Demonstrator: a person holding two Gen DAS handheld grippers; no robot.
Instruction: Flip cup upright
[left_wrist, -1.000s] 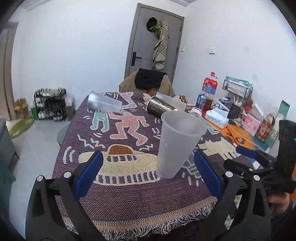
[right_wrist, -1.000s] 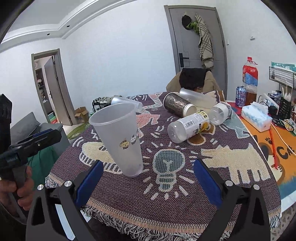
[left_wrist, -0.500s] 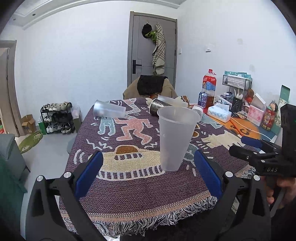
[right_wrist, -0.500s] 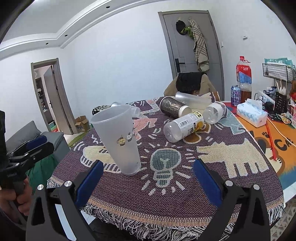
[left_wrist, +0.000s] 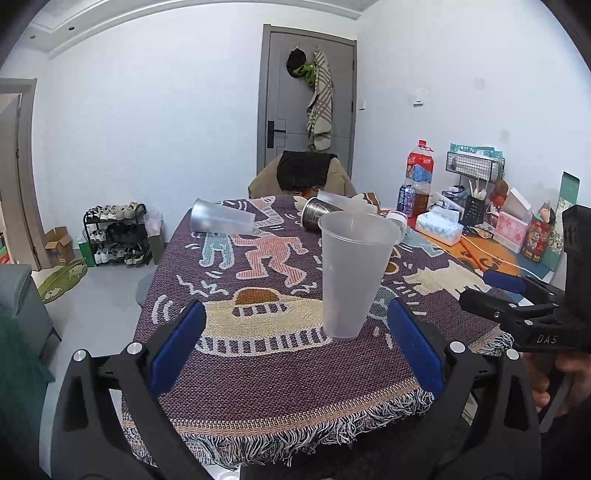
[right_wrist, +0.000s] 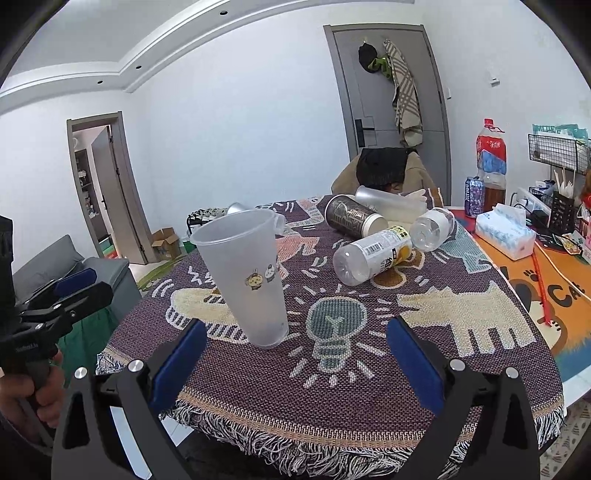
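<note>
Cup (left_wrist: 351, 273): frosted translucent plastic, smooth, matt. Tablecloth (left_wrist: 258, 354) beneath it: coarse woven cloth, fringed edge. Gripper pads (right_wrist: 177, 365): blue, matt.

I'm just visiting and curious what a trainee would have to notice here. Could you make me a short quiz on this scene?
1. True or false: the frosted cup near the table's front edge stands upright.
2. Is the left tongs (a) gripping the cup, (b) open and empty?
3. Fill in: the labelled clear bottle on the patterned cloth is ____.

Key: 1 true; 2 b; 3 lying on its side.
</note>
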